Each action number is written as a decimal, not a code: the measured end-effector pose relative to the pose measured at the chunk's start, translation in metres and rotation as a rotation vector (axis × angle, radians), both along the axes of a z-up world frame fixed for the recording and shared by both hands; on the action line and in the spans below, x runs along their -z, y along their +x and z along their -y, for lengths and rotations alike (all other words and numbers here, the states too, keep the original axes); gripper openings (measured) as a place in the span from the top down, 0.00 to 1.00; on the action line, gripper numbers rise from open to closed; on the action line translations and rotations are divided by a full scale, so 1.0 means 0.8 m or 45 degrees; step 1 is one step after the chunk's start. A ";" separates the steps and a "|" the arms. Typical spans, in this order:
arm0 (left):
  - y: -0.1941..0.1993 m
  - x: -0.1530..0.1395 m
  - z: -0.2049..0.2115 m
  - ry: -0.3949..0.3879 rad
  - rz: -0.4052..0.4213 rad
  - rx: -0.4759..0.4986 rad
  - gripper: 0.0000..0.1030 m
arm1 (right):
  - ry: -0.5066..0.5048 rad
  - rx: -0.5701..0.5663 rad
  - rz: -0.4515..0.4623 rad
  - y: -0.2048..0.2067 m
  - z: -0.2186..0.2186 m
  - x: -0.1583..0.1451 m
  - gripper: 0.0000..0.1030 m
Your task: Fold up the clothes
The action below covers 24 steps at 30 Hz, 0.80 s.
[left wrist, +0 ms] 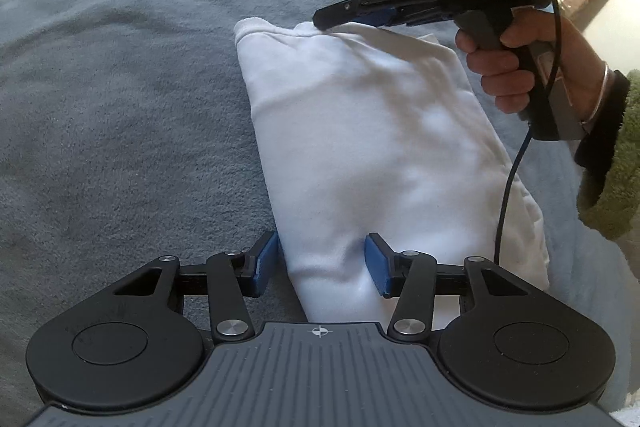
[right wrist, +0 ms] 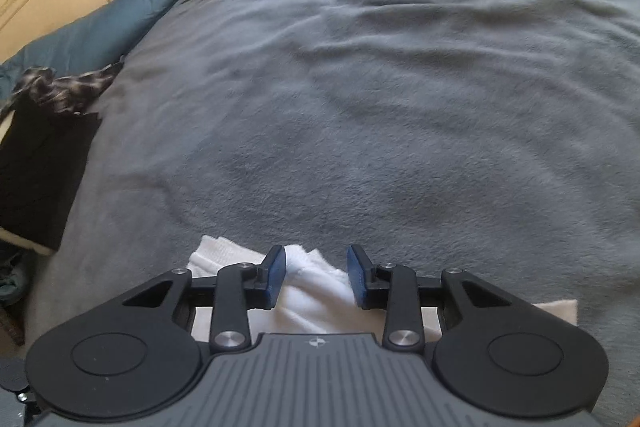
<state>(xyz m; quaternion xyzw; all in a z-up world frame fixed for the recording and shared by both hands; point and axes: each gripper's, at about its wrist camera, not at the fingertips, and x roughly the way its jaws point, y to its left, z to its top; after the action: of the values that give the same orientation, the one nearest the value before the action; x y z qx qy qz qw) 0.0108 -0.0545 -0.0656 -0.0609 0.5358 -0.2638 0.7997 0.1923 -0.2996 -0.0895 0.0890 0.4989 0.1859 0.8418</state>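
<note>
On a grey fleece blanket (left wrist: 120, 99) that covers the bed, we see a white garment (left wrist: 360, 131), already folded into a long narrow bundle. At its near end, our left gripper (left wrist: 322, 259) straddles the fold: one blue pad sits at the left edge of the cloth, the other presses into its top, the jaws half parted and not clenched. To close well, we judge both pads should bite through every layer at that edge. The bundle's long axis runs from the left gripper away and a little leftward, ending in a rounded, ribbed edge. At that far end, our right gripper (right wrist: 316, 273) hovers with jaws apart and white cloth between them, unpinched. To the right, a hand (left wrist: 504, 67) grips its handle.
</note>
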 end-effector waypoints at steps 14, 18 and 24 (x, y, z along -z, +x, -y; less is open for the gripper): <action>-0.001 0.012 -0.002 -0.016 -0.013 0.000 0.55 | 0.110 -0.020 0.020 -0.003 0.013 0.004 0.88; -0.002 0.014 -0.003 -0.017 -0.011 -0.003 0.55 | 0.064 -0.004 0.094 -0.011 0.007 0.003 0.90; -0.002 0.014 -0.003 -0.019 -0.006 -0.005 0.55 | 0.060 0.076 0.098 -0.004 0.008 0.013 0.89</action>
<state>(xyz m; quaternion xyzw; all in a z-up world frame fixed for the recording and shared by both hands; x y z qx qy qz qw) 0.0094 -0.0519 -0.0767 -0.0685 0.5355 -0.2663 0.7986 0.1894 -0.3059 -0.1001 0.1164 0.4587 0.1756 0.8633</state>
